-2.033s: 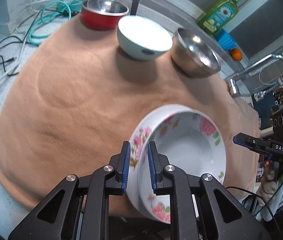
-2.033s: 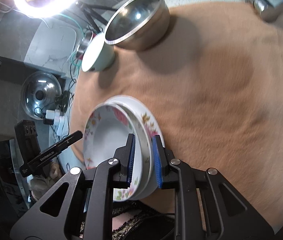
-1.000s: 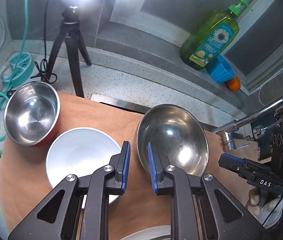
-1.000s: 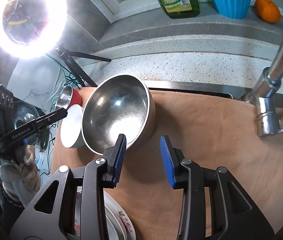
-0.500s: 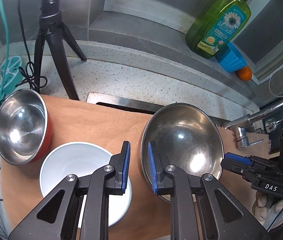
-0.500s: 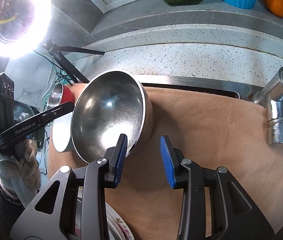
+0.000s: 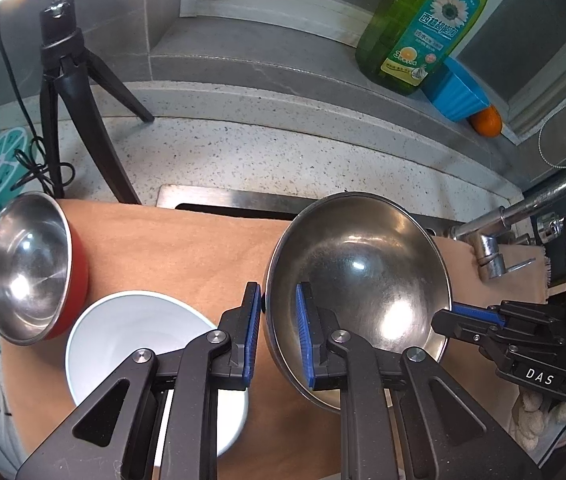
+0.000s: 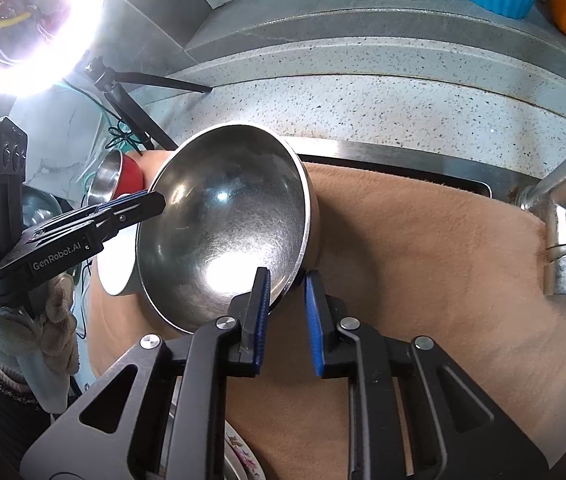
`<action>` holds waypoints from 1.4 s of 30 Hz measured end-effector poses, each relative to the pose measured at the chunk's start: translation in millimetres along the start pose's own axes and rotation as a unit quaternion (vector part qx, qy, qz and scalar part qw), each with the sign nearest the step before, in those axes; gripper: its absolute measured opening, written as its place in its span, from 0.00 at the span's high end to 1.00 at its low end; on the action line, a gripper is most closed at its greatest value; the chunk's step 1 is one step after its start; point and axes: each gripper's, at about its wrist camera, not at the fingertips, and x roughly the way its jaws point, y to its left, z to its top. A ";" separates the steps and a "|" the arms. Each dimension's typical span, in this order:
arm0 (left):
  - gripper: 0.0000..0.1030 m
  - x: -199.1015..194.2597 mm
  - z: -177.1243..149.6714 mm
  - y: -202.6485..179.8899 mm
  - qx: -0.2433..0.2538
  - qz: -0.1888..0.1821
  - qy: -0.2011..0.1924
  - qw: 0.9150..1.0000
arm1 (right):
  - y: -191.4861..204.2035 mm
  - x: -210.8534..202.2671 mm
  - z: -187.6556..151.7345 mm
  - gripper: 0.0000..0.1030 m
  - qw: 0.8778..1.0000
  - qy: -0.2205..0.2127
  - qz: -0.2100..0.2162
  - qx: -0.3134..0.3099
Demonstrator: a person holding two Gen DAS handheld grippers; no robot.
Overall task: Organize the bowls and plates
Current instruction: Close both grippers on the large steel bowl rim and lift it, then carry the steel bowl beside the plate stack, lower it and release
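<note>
The steel bowl is being taken from both sides at once. It sits tilted on the tan towel spread over the counter, with the white bowl just beside it. The left gripper is set astride the bowl's rim, one pad outside and one inside; a gap is seen between the pads and the metal, so it is judged open, not yet clamped. The right gripper is placed the same way on the opposite rim, one finger inside the bowl and one outside, and a gap shows there too, so this one is also judged not yet closed.

The step in hand is judged to be the grasp of the steel bowl, ahead of its being lifted and nested or stacked. Both grippers would next need to be closed evenly on the thin rim, and the lift kept level: polished metal is likely to slip or swing if only one side bites.

Now the count. Three bowls are seen on the towel: the steel bowl, the white bowl, and one red bowl with a steel lining, lying tipped at the far left. One flowered plate edge is glimpsed at the bottom of the right wrist view; whether more are stacked under it cannot be told.
</note>
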 end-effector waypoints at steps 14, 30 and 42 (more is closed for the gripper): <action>0.84 -13.8 -17.9 -17.8 0.006 -0.022 -0.008 1.000 | -10.2 -21.7 -18.3 0.84 1.000 -0.006 -0.003 0.011; 0.84 -32.9 -67.7 -68.1 0.041 -0.065 -0.008 0.997 | -32.2 -73.6 -82.7 0.84 1.000 -0.018 -0.019 0.017; 0.84 -34.5 -112.9 -93.5 0.069 -0.088 0.009 0.994 | -52.1 -90.4 -138.6 0.84 0.999 -0.015 -0.017 0.038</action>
